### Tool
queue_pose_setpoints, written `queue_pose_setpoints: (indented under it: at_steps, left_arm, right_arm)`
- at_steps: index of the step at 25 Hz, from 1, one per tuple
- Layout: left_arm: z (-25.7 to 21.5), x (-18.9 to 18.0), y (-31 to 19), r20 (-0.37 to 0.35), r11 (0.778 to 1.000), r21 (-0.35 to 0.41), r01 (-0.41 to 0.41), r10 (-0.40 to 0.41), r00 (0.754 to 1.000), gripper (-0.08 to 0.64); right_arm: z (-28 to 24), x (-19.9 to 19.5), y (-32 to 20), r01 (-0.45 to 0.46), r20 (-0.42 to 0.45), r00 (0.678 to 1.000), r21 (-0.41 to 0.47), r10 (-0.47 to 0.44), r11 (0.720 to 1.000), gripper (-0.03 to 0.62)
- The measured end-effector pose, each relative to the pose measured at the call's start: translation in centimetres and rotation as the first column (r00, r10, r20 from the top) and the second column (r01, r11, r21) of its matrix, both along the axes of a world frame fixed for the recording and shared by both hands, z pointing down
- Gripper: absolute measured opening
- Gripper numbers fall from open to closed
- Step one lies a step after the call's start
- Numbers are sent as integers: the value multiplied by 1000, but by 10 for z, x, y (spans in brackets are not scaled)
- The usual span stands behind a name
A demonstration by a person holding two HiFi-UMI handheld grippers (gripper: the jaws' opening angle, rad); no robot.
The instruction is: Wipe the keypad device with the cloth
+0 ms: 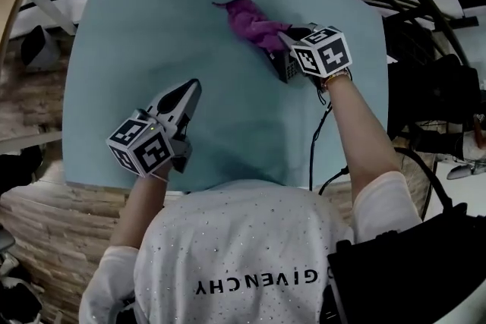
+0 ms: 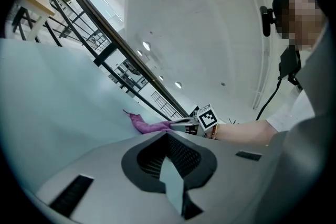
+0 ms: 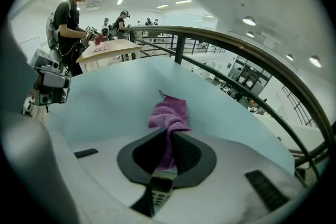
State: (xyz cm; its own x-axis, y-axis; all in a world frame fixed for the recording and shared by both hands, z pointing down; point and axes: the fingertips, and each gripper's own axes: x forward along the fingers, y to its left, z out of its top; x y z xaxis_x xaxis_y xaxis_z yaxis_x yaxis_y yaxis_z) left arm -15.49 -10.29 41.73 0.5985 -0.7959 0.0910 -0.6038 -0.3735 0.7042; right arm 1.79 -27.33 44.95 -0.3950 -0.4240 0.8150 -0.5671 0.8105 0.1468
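Observation:
A purple cloth (image 1: 247, 19) lies bunched on the teal table (image 1: 152, 26) at the far middle. My right gripper (image 1: 282, 38) is shut on its near end; in the right gripper view the cloth (image 3: 169, 115) runs from the table into the closed jaws (image 3: 170, 136). The dark keypad device (image 1: 286, 66) sits right under that gripper, and its buttons (image 3: 160, 195) show below the jaws. My left gripper (image 1: 191, 87) hovers over the table's near left, well apart from both, shut on nothing (image 2: 167, 136). From there the cloth (image 2: 144, 126) is far off.
A black cable (image 1: 314, 140) runs across the table's near right edge. A dark railing (image 3: 236, 50) curves behind the table. People stand at a wooden table (image 3: 107, 50) far off. Stone-pattern flooring (image 1: 38, 95) lies left of the table.

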Motion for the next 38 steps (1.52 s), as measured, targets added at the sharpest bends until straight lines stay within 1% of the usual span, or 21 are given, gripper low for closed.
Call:
queue_pose_setpoints:
  at_steps: [3,6,8,13,17,20,22,25,26,27,29,30,31,32,34,38]
  left_arm:
    - [6,5,3,2,999,-15,45,-45,999,5]
    - [8,8,7,15,997,-33,74,-74,997,5]
    - [8,13,11,28,995,-41,87,-86,996,5]
    - [6,33,22,77,989,-63,132,-127,989,5]
    - [6,49,31,97,977,-81,197,-189,977,5]
    - [1,56,37,104,964,-86,252,-243,964,5]
    - [-3,63,40,112,959,-87,271,-260,959,5]
    - [-7,76,47,123,954,-95,283,-271,955,5]
    - [-8,80,49,125,953,-100,286,-273,954,6]
    - [-9,84,50,124,951,-104,290,-276,953,5]
    - [-14,94,51,115,950,-105,293,-281,953,5]
    - [-18,100,52,116,952,-98,291,-279,953,6]
    - [-23,106,53,121,954,-90,287,-276,954,5]
    - [-27,112,55,130,955,-81,285,-273,953,5]
    - [-35,118,60,139,954,-72,290,-278,950,5]
    - [-48,126,65,130,947,-44,319,-311,941,5]
  right_arm:
    - [4,16,-14,-4,-10,1000,1,4,1000,26]
    - [0,33,-33,-14,-29,999,33,15,999,26]
    - [-3,46,-44,-30,-20,999,43,31,999,26]
    - [-5,77,-73,-95,88,992,48,91,994,26]
    - [-8,108,-95,-175,176,971,62,161,983,26]
    - [0,136,-104,-256,217,946,42,241,966,26]
    - [4,157,-107,-314,251,922,47,293,948,26]
    - [-8,182,-109,-417,359,860,84,363,905,26]
    - [-13,183,-108,-429,397,843,86,364,899,26]
    - [-15,177,-104,-413,432,834,76,344,907,26]
    - [-17,154,-91,-322,496,827,32,265,946,26]
    - [-18,142,-85,-273,524,820,6,229,962,26]
    - [-19,133,-79,-237,550,809,-17,207,971,26]
    - [-21,126,-74,-216,574,795,-37,198,976,26]
    - [-24,120,-69,-210,609,765,-71,209,975,26]
    - [-12,129,-65,-253,632,725,-127,275,959,26]
